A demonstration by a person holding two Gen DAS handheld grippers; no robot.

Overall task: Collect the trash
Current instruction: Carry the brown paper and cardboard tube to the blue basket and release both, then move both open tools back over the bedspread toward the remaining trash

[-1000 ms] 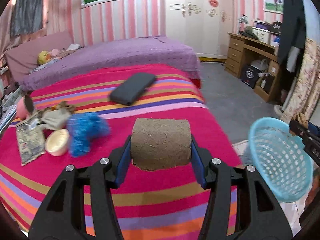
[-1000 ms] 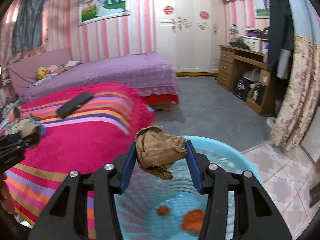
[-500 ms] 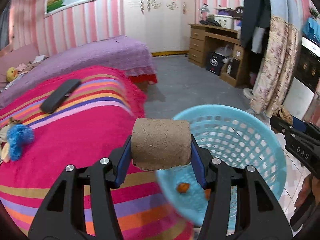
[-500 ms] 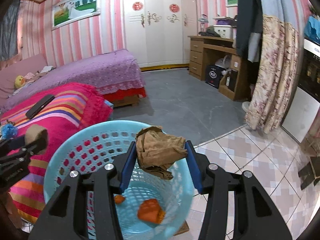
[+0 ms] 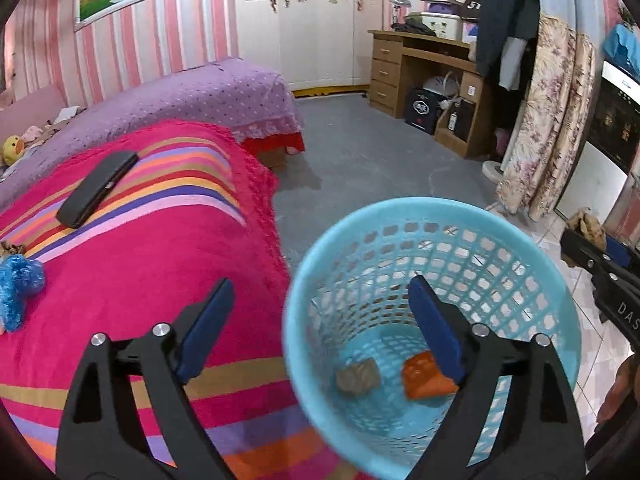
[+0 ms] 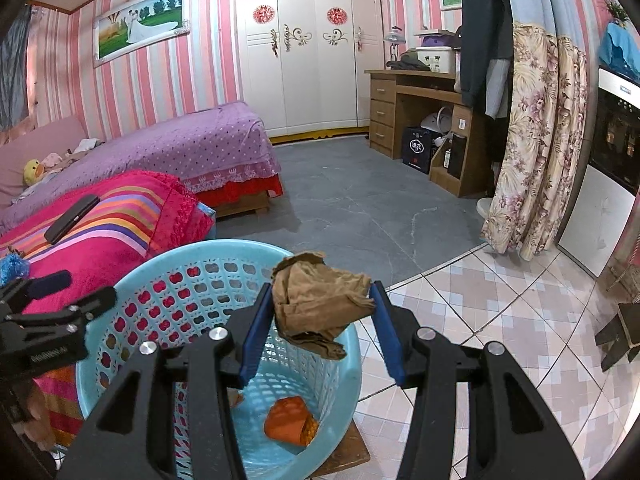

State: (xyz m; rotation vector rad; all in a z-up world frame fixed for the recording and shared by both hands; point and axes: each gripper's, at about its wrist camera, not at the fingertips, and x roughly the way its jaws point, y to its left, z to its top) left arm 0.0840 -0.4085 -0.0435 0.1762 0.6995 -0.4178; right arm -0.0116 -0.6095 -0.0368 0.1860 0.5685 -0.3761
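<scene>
Here, going from the left, the left gripper [image 5: 320, 308] hangs tilted down over the near rim of the round light-blue plastic mesh basket [image 5: 532, 276], its black arms reaching forward; its blue-padded jaws have just been opening and now stand spread wide with nothing between them, one pad over the striped pink, orange and purple blanket on the bed [image 5: 132, 264] and the other inside the basket's mouth. Down on the basket floor, seen through that gap, lie a brownish-grey fibrous cardboard roll [image 5: 357, 376] and, just beside it, a crumpled orange wrapper [image 5: 424, 376]. Further right, the right gripper [image 6: 320, 304] is held at a similar downward slant above the far side of the same basket, its jaws partly closed and pinching a crumpled brown paper wad [image 6: 320, 300], which sits above the rim and not yet inside. The left wrist view alone shows the roll at the bottom, and a fuzzy blue toy [image 5: 18, 288] and a flat black rectangular case [image 5: 96, 188] on the blanket, well apart from each other; in it the right gripper appears only as a black edge at the far right with a scrap of brown paper at its tip. The right wrist view alone shows the pink-and-white patterned tile floor [image 6: 500, 320] beside the basket and the left gripper from the side, its tips over the near rim, while the roll is hidden behind the right gripper's own arms.
</scene>
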